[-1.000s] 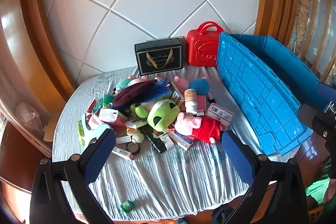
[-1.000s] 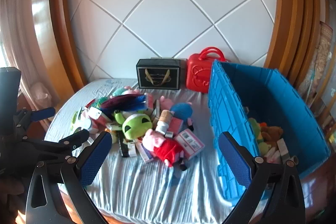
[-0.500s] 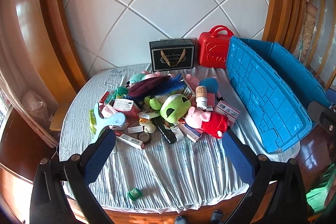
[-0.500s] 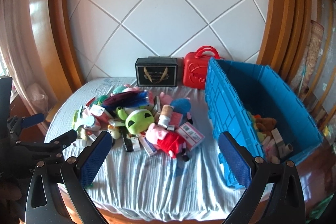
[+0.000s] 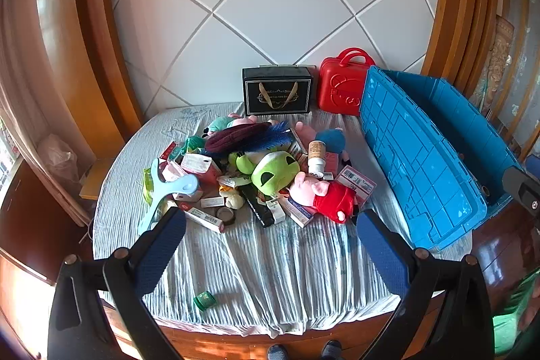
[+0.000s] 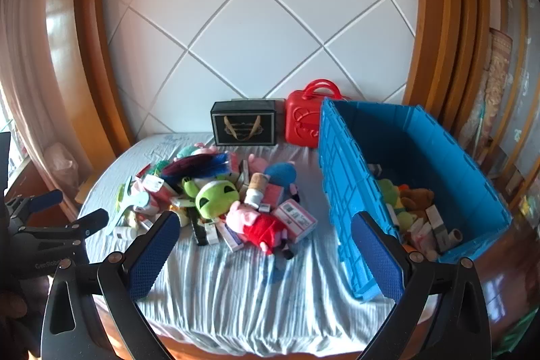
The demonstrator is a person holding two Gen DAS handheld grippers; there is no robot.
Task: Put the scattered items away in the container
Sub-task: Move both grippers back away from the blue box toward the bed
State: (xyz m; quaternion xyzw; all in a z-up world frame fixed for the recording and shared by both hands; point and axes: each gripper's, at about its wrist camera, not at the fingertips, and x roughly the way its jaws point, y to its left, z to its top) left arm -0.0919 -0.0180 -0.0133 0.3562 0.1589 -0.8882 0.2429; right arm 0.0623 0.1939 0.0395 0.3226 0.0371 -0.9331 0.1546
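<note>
**A:** Quilted white wall, wood frame, and a table under a striped pale cloth (image 5: pixel 270 262). Where do the tools stand?

**B:** Both well back from the table's near edge. The left gripper (image 5: pixel 270 245) has its blue pads spread wide with nothing between them; the right gripper (image 6: pixel 266 248) is the same, wide apart and empty.

**A:** And outward from there?

**B:** Nearest the left gripper sits a small green cap (image 5: pixel 204 300), alone on the near cloth. Beyond it is the heap: a pig plush in a red dress (image 5: pixel 320 194) on the near right side, a green frog plush (image 5: pixel 275 172) in the middle, a pale blue clip (image 5: pixel 168 191) on the left, small cartons around them. The blue crate (image 6: pixel 341 191) stands to the right of the heap and already holds some plush and boxes.

**A:** So how should the next pick go?

**B:** I'd judge the pig the best choice for the right gripper: it lies on the heap's near edge, on the crate's side. Come down over the red body, close on the soft middle, lift clear of the pink barcode box (image 6: pixel 297 220) just beside it, and carry it over the crate's tall left wall before letting go.

**A:** Risks?

**B:** Snagging neighbouring cartons, or clipping that wall.
</note>
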